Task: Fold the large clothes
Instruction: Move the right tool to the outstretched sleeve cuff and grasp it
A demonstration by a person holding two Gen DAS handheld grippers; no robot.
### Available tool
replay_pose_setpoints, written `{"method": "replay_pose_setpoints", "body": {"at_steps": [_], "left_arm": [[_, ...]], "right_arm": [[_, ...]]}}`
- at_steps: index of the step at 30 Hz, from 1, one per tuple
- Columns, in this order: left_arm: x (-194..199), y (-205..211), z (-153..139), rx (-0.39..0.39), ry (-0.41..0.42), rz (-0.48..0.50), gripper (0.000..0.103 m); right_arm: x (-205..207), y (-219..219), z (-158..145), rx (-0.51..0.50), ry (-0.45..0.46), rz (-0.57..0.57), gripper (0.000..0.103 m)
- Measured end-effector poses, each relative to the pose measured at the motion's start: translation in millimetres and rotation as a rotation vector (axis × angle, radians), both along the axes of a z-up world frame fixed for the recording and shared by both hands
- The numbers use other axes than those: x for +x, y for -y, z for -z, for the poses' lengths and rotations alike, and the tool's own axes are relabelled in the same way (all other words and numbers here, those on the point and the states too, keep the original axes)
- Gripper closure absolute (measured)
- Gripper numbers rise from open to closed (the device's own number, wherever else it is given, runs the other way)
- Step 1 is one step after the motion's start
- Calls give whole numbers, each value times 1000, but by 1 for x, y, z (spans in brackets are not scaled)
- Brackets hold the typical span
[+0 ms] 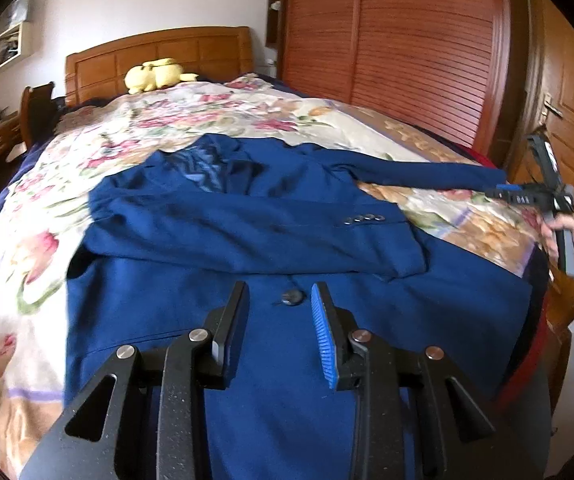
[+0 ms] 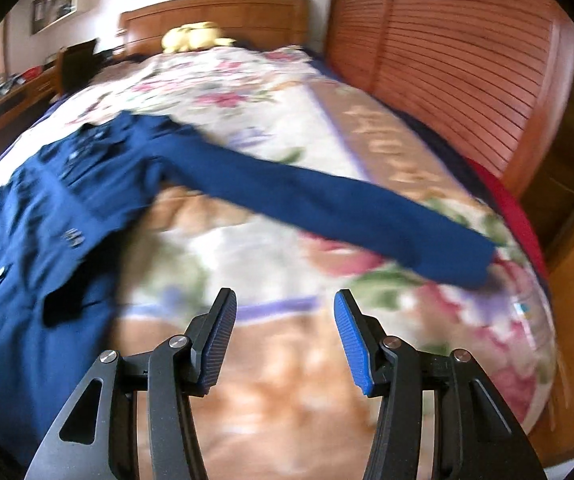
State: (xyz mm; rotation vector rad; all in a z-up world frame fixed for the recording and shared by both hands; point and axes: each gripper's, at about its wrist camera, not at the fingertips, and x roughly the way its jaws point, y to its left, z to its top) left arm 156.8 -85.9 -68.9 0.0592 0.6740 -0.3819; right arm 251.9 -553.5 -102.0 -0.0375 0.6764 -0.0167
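While both hand-held grippers gape empty, only the left hand-held gripper (image 1: pixel 279 332) faces the jacket's (image 1: pixel 247 240) front button (image 1: pixel 291 297); the right hand-held gripper (image 2: pixel 285 340) faces its outstretched sleeve (image 2: pixel 347 216).

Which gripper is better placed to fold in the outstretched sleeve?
Probably right. The right gripper is open beside the navy blue jacket's outstretched sleeve; the left gripper hovers over the jacket's front.

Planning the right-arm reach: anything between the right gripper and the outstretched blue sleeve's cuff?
Only bare floral bedspread between the open right gripper and the navy blue jacket's outstretched sleeve; right wrist view.
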Motion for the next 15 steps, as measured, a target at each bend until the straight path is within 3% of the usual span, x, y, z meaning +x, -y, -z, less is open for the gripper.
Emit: {"method": "replay_pose_setpoints", "body": {"at_steps": [7,15], "left_arm": [[-4,22,4,12,-9,43,70],[-1,30,13,19,-28,47,70]], "right_arm": [[17,67,-7,14,30,167,31],[42,90,-9,30,-30,271,29]]}}
